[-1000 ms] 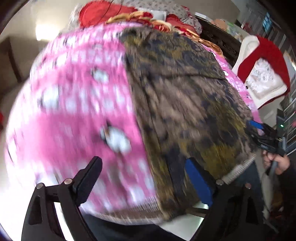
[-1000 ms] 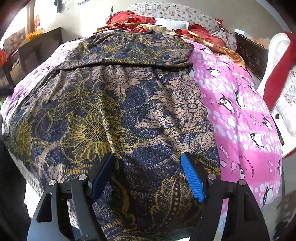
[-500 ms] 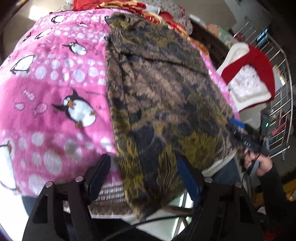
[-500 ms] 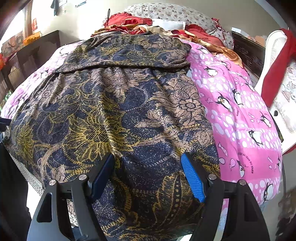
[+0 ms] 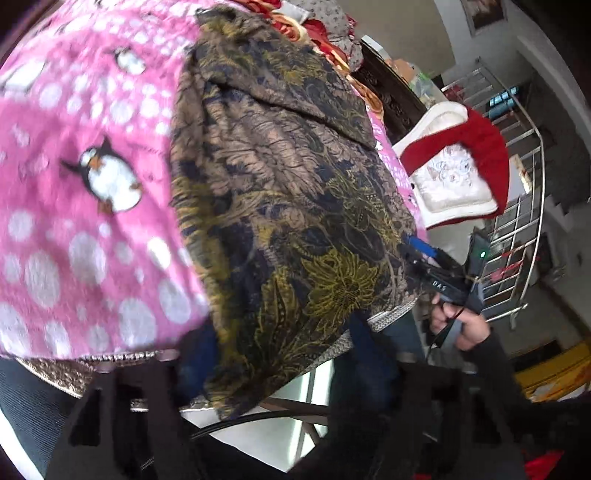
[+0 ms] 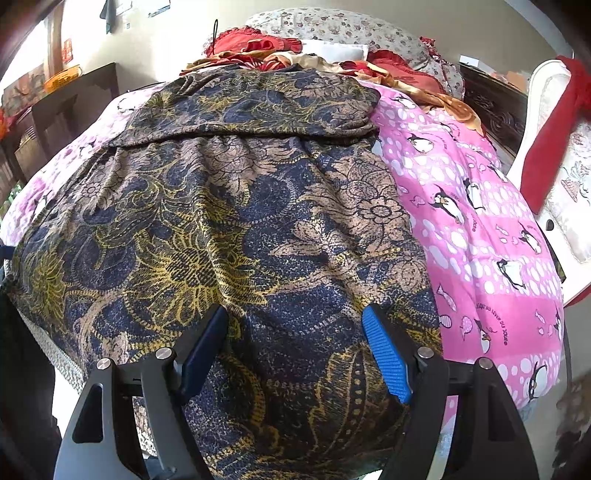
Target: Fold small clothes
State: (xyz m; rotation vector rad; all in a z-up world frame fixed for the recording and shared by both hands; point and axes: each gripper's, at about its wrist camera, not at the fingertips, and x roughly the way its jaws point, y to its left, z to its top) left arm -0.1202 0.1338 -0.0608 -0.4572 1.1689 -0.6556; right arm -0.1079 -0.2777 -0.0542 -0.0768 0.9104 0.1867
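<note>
A dark blue, tan and yellow floral garment lies spread on a pink penguin blanket, its top part folded down. In the left wrist view the garment hangs over the bed's near edge. My left gripper straddles that hanging corner, and its jaws are closing with the cloth between them; the fingers are blurred and still stand apart. My right gripper is open over the garment's near hem, cloth under both fingers. The right gripper also shows in the left wrist view, held by a hand at the garment's other corner.
A heap of red and gold clothes and a floral pillow lie at the bed's far end. A white chair with a red cloth stands on the right beside a metal railing. Dark wooden furniture stands on the left.
The left view has swung down and right to the garment's hanging corner, and the left fingers have drawn closer together around it. The right gripper has stayed still and open.
</note>
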